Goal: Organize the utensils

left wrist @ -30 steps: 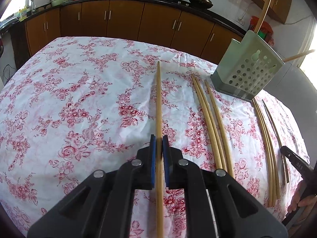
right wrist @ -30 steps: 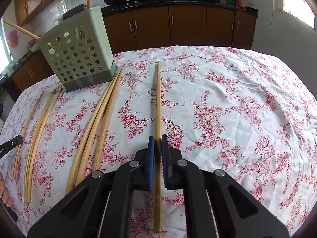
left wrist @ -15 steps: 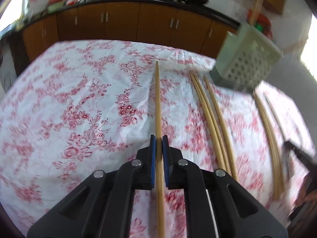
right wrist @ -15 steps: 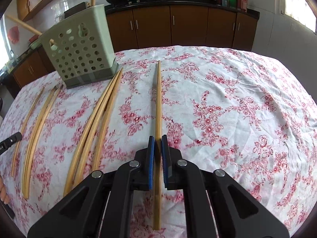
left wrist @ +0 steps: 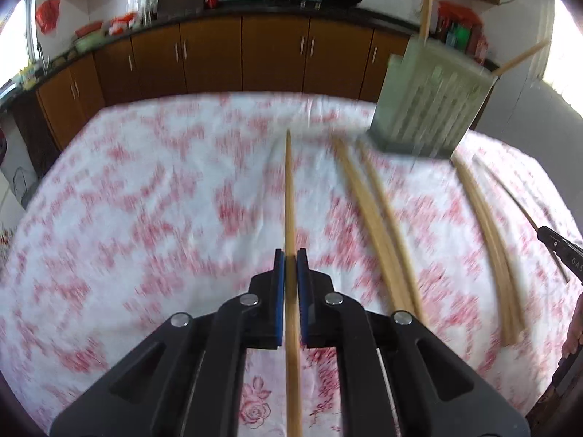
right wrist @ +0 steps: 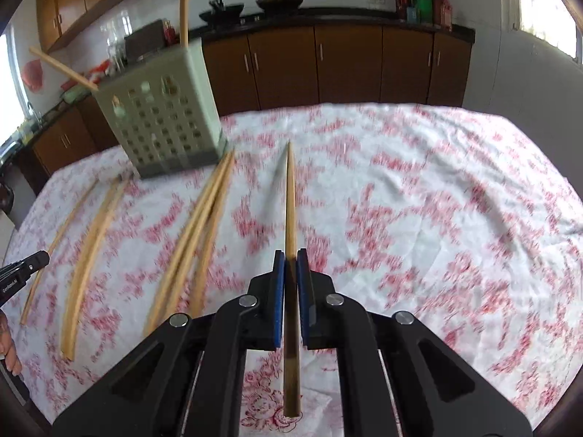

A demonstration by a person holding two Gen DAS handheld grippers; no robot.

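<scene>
My left gripper (left wrist: 290, 255) is shut on a bamboo chopstick (left wrist: 289, 189) that runs straight ahead between its blue pads, lifted off the floral cloth. My right gripper (right wrist: 290, 255) is likewise shut on another chopstick (right wrist: 290, 196), its tip raised above the cloth. A pale green perforated utensil holder (left wrist: 430, 109) (right wrist: 160, 123) stands at the far side of the table with two chopsticks sticking out of it. Several more chopsticks (left wrist: 375, 225) (right wrist: 196, 233) lie loose on the cloth between the two grippers.
The table wears a white cloth with red flowers (left wrist: 145, 218). Another group of chopsticks (left wrist: 488, 240) (right wrist: 91, 251) lies nearer the other gripper (left wrist: 557, 247) (right wrist: 22, 269). Brown kitchen cabinets (right wrist: 328, 65) with pots on the counter run behind the table.
Both grippers have risen with their chopsticks, which now hang clear of the cloth. The left gripper has rolled, so the holder and table look more level in its view.
</scene>
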